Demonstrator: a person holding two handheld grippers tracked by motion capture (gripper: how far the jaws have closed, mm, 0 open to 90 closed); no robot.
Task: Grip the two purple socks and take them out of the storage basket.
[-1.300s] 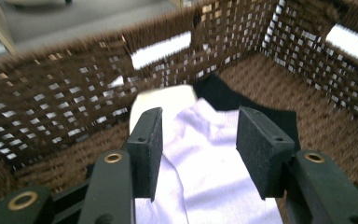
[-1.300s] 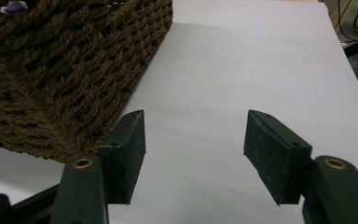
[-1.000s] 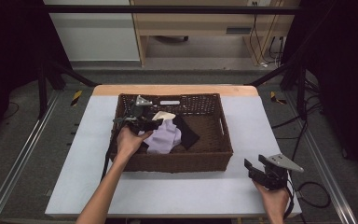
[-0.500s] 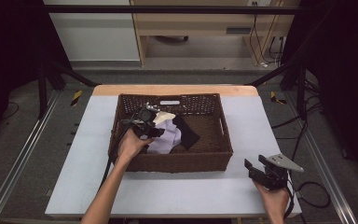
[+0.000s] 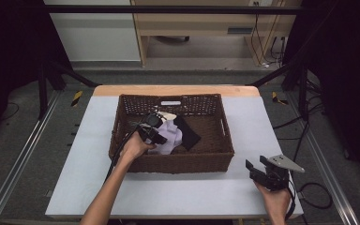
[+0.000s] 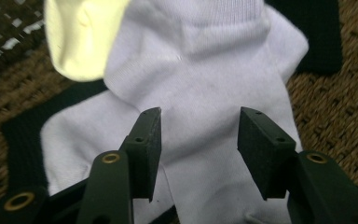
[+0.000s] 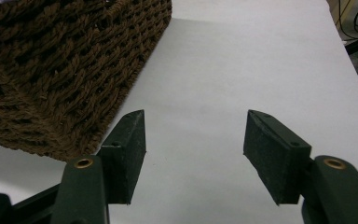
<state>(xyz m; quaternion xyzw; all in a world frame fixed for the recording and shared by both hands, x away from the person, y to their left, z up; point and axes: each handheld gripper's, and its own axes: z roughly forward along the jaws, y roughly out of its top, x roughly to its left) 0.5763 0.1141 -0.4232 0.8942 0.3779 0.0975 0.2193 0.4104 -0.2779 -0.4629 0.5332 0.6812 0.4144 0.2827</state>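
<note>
A brown wicker basket (image 5: 178, 164) stands mid-table with a small heap of socks in it. A white sock (image 5: 172, 136) lies on top, a black sock (image 5: 188, 133) to its right, and a pale yellow sock (image 5: 168, 115) behind. My left gripper (image 5: 161, 138) is down inside the basket, just over the white sock (image 6: 205, 84). Its jaws have just been closing a little but still stand open, straddling the cloth without pinching it. My right gripper (image 5: 255, 166) rests open and holding nothing at the table's front right, by the basket's corner (image 7: 51, 70).
White table covering (image 7: 242, 70) stretches right of the basket and along the front. Dark metal frame rails run down both sides of the table. A cable trails from the right gripper over the table's right edge. Wooden furniture stands beyond the far edge.
The left hand has sunk lower into the basket, bringing its gripper down onto the white sock. The right hand has stayed put.
</note>
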